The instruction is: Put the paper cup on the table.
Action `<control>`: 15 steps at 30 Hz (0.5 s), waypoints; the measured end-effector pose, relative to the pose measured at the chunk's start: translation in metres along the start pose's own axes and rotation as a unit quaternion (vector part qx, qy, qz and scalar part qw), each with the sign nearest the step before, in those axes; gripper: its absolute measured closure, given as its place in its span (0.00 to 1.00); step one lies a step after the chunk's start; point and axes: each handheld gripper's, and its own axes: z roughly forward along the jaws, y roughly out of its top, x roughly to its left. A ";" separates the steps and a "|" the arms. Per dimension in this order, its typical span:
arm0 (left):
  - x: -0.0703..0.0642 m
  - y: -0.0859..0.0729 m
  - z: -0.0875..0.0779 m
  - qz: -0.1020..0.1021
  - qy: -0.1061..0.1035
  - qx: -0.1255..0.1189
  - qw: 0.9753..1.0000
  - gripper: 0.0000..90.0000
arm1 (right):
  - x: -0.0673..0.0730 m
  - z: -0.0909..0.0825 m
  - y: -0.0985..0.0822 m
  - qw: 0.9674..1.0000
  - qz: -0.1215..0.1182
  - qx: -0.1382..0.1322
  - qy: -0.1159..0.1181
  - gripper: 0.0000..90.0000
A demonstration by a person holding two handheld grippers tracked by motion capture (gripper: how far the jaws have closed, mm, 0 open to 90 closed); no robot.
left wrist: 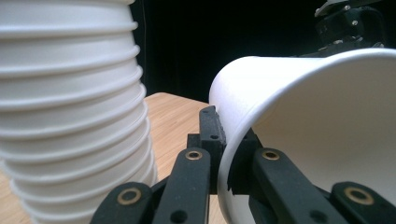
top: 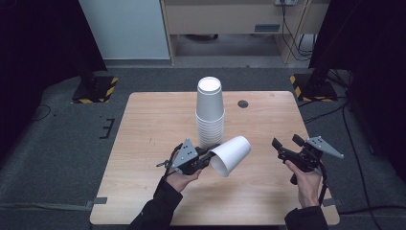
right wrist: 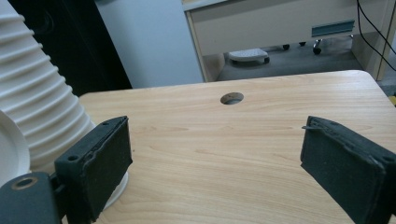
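While the left gripper point(top: 207, 155) pinched the rim of a white paper cup point(top: 231, 155), jaws clamped on its wall, the cup lay tilted at frame centre, just in front of the cup stack point(top: 209, 112). The right gripper point(top: 287, 146), at lower right, stood wide open & empty. Risk: thin rim could crumple or slip; the cup might knock the stack over.

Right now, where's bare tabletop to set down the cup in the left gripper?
Free: the table left of the cup stack, and the right half between the stack, the cable hole and the open right gripper. Crowded: front centre, where the left gripper pinches the single cup beside the stack.
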 end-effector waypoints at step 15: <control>0.007 0.001 -0.030 0.002 0.018 0.026 1.000 0.97 | -0.007 0.004 -0.013 0.998 -0.039 0.042 -0.014 0.09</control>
